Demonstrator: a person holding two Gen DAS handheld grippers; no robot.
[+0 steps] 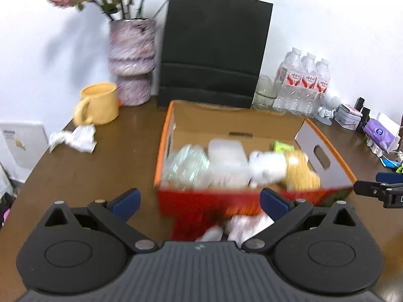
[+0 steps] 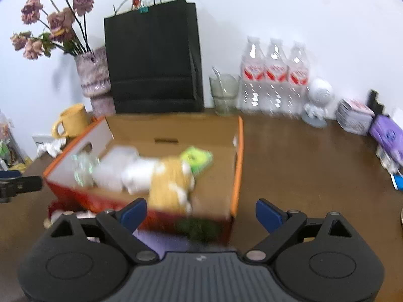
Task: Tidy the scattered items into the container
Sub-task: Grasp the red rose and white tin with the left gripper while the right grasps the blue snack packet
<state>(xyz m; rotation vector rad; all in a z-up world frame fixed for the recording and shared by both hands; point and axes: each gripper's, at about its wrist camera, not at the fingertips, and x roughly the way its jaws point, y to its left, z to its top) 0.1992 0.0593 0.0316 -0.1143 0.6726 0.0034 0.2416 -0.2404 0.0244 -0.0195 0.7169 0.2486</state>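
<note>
2 grippers, both spread wide and empty: your left gripper (image 1: 199, 198) and right gripper (image 2: 201, 212) each show blue pads well apart with nothing between them.

Table (image 1: 100, 171): brown, cluttered along the far edge.

Black paper bag (image 1: 214, 50) stands at the far side, just behind the box.

Cardboard box (image 1: 173, 123), orange-rimmed, sits mid-table and already holds several items: clear plastic pieces, a white bundle, a tan one, a green packet. Blur hides detail.

Yellow mug (image 1: 100, 104) far left, beside the vase (image 1: 132, 60).

Crumpled white paper (image 1: 75, 138) lies on the table just near of the mug, well left of the box, not yet tidied. More white and red scraps (image 1: 241, 226) sit against the box's near wall, partly hidden by your left gripper.

Risks, as judged: reaching left for the paper could clip the mug or vase. Crumpled paper compresses, so a shallow pinch may slip. Scraps tight against the box wall could push the box instead of lifting.
</note>
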